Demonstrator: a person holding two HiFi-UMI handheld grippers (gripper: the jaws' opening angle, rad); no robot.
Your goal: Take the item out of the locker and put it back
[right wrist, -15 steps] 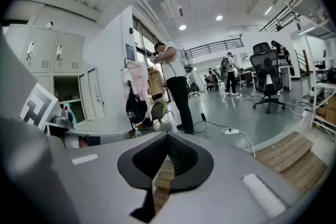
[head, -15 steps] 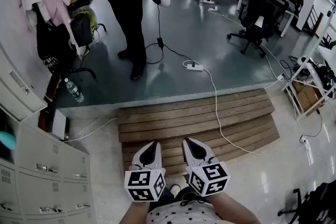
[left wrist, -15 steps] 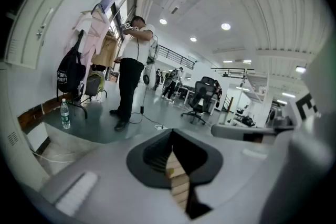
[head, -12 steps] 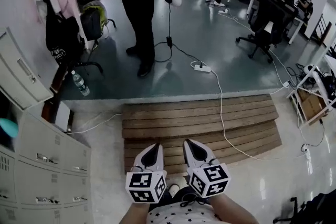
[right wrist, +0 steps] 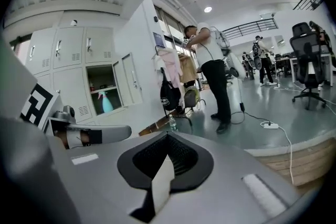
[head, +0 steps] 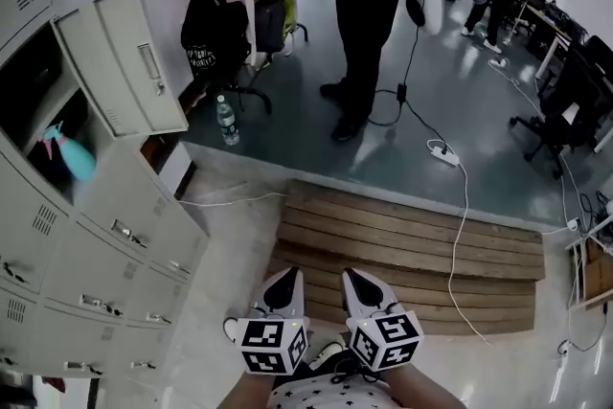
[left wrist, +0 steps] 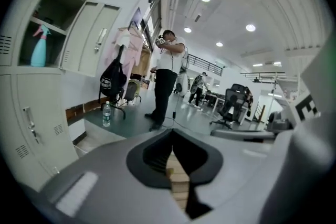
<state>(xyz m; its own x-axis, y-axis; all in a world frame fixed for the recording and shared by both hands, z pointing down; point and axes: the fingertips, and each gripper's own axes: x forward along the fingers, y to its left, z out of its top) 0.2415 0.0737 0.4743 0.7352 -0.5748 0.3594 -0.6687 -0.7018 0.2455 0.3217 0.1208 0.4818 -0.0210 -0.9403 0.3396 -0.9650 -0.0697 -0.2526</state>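
since the head view has swung left over the last half second, the locker [head: 105, 196] now fills that side. its door [head: 124, 62] stands open, and the teal spray bottle [head: 75, 153] is upright on the shelf inside. the left gripper [head: 285, 285] and right gripper [head: 358, 287] hang low near the body over the wooden platform [head: 412, 244], well apart from the locker. both sets of jaws are closed together with nothing between them. judgement: removal has not begun; the approach comes next.
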